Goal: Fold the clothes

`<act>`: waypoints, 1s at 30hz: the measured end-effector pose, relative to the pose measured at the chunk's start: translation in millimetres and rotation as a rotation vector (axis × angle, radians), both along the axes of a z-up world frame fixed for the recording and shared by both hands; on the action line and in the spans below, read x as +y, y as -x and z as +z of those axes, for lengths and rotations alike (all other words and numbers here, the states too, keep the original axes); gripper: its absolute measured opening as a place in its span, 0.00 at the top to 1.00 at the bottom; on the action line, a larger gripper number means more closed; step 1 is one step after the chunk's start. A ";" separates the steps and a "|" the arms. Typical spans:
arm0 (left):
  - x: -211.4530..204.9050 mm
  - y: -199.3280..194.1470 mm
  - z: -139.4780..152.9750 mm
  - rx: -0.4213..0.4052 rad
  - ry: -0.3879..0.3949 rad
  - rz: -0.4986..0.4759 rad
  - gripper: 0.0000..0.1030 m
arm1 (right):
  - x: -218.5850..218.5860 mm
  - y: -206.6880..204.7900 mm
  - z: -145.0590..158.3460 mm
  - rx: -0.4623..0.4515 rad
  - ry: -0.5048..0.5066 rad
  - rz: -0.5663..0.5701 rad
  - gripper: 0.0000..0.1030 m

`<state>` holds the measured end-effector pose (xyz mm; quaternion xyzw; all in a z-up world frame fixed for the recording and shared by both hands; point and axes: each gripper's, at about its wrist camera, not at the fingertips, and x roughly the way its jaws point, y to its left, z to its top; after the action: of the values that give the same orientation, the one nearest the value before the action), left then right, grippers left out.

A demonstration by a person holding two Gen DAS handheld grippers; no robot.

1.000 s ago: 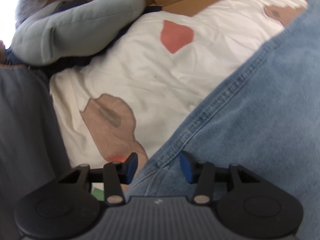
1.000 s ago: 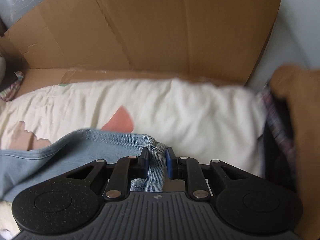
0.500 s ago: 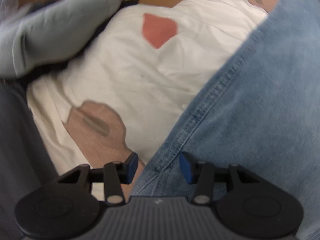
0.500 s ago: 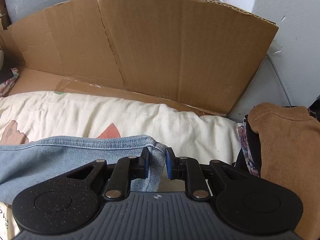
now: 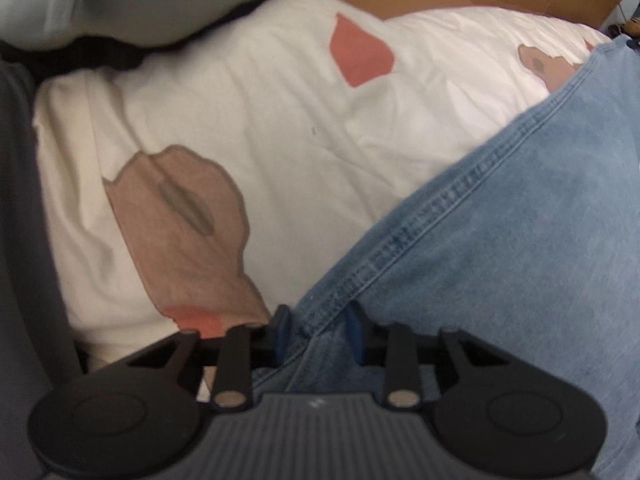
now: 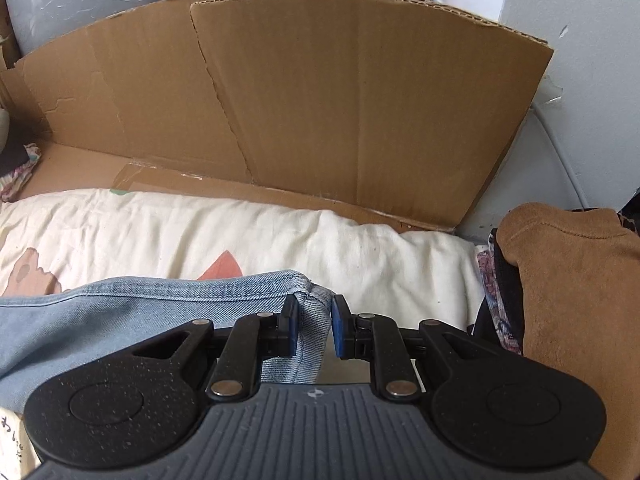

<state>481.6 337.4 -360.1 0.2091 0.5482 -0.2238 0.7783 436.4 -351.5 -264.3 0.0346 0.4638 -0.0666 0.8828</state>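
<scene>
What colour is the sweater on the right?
Tan brown sweater, clearest in the right wrist view.

You are working over cream quilt [image 5: 248, 92] with pink and tan patches; denim garment [image 5: 520, 264] lying across it; brown cardboard [image 6: 320, 92] standing along its far edge.

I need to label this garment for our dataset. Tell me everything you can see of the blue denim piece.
The denim garment is light, faded blue woven cotton by its look, with a double-stitched seam along its edge and a hemmed corner. It lies spread over the cream printed bedding, which it touches underneath. The left gripper is closing with the seamed edge between its fingers; the right gripper pinches the hemmed corner. What kind of garment it is cannot be told.
</scene>
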 end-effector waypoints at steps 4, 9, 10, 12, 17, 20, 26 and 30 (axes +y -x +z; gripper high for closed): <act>5.1 25.9 13.9 -0.132 0.029 0.029 0.83 | 3.1 -1.7 7.3 -0.024 0.020 0.005 0.84; 14.8 48.6 32.4 -0.273 0.068 0.104 0.85 | 5.4 -6.1 21.4 -0.067 0.034 0.015 0.84; 16.2 50.5 35.7 -0.302 0.068 0.124 0.85 | 6.7 -7.3 24.1 -0.075 0.039 0.019 0.84; 16.4 33.9 41.9 -0.341 0.062 0.165 0.85 | 10.7 -11.3 29.5 -0.091 0.051 0.031 0.84; 14.1 27.6 40.6 -0.384 0.030 0.213 0.85 | 20.9 -28.5 42.6 -0.118 0.075 0.046 0.85; 16.9 24.1 37.0 -0.394 0.015 0.235 0.86 | 25.1 -40.2 47.0 -0.127 0.089 0.046 0.85; 18.3 18.0 33.4 -0.415 -0.018 0.264 0.86 | 29.6 -65.6 43.2 -0.120 0.100 0.038 0.85; 16.3 10.5 27.6 -0.396 -0.026 0.275 0.85 | 32.2 -84.3 31.0 -0.078 0.106 0.020 0.85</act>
<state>471.0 353.7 -332.5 0.1825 0.4112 -0.0632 0.8909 520.7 -319.3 -233.3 -0.0142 0.4251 -0.0808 0.9014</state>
